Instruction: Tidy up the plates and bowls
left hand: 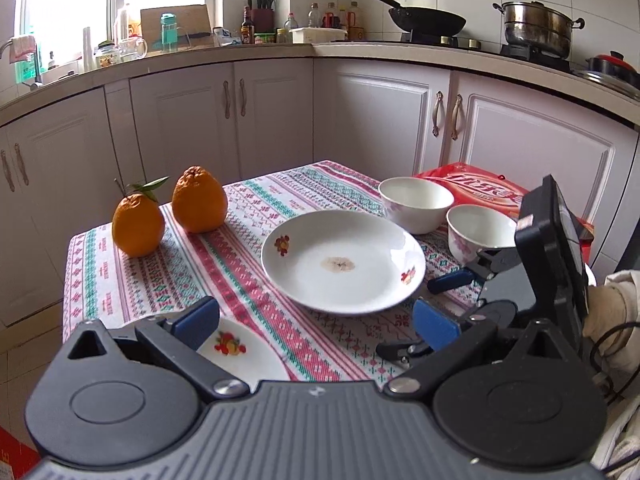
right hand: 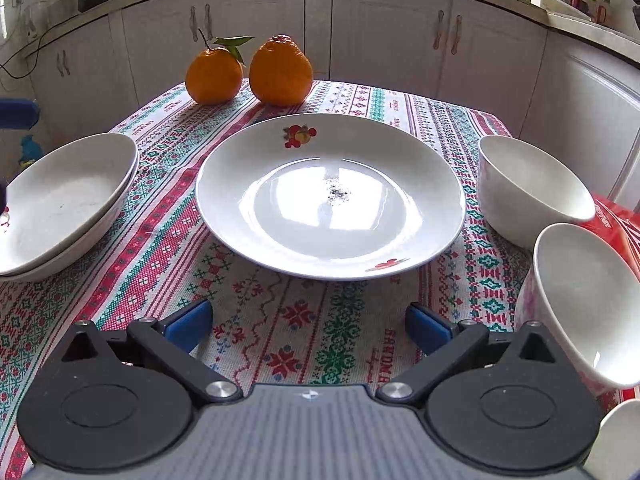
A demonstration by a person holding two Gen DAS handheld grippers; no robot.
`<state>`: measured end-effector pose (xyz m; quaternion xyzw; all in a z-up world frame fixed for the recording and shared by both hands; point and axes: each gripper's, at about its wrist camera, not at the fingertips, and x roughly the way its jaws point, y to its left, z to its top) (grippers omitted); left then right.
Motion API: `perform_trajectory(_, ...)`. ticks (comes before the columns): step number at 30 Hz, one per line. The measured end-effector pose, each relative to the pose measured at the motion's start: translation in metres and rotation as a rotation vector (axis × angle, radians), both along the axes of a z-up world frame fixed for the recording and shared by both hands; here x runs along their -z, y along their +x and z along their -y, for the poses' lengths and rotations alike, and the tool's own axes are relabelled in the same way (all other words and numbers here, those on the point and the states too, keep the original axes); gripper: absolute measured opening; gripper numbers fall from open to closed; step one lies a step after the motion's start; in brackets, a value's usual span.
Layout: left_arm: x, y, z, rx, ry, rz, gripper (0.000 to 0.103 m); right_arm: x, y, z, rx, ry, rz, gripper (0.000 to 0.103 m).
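The large plate (right hand: 330, 196), dead centre at 12 o'clock from my right gripper (right hand: 308, 330), is glazed ceramic; I judge it stiff, slick and breakable, best pinched at its near rim. The stacked plates (right hand: 64, 204) at 9 o'clock and two bowls (right hand: 532, 188) (right hand: 584, 304) at 3 o'clock should handle alike. Both my right and left gripper (left hand: 316, 326) gape wide, empty; the red packet's (left hand: 476, 192) lettering is unreadable.
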<state>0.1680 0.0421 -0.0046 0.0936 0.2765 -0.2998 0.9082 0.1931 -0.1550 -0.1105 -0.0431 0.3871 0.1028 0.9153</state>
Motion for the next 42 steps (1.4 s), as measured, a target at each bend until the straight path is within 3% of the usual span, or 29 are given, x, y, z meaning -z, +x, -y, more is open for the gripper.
perform_trajectory(8,-0.011,0.072,0.035,0.086,0.023,-0.040,0.102,0.000,0.009,-0.001,0.011,-0.003,-0.010,0.103)
perform_trajectory(17,0.018,0.144,0.075,0.122,0.092,-0.169,0.102,0.001,0.016,0.002,0.036,-0.002,-0.006,0.103)
perform_trajectory(28,0.046,0.199,0.110,0.236,0.242,-0.319,0.097,0.001,0.019,0.003,0.034,-0.006,-0.003,0.103)
perform_trajectory(30,0.051,0.208,0.115,0.253,0.265,-0.350,0.089,0.001,0.019,0.003,0.032,-0.007,-0.001,0.103)
perform_trajectory(42,0.068,0.230,0.126,0.303,0.306,-0.452,0.084,0.002,0.020,0.005,0.011,0.002,0.030,0.102)
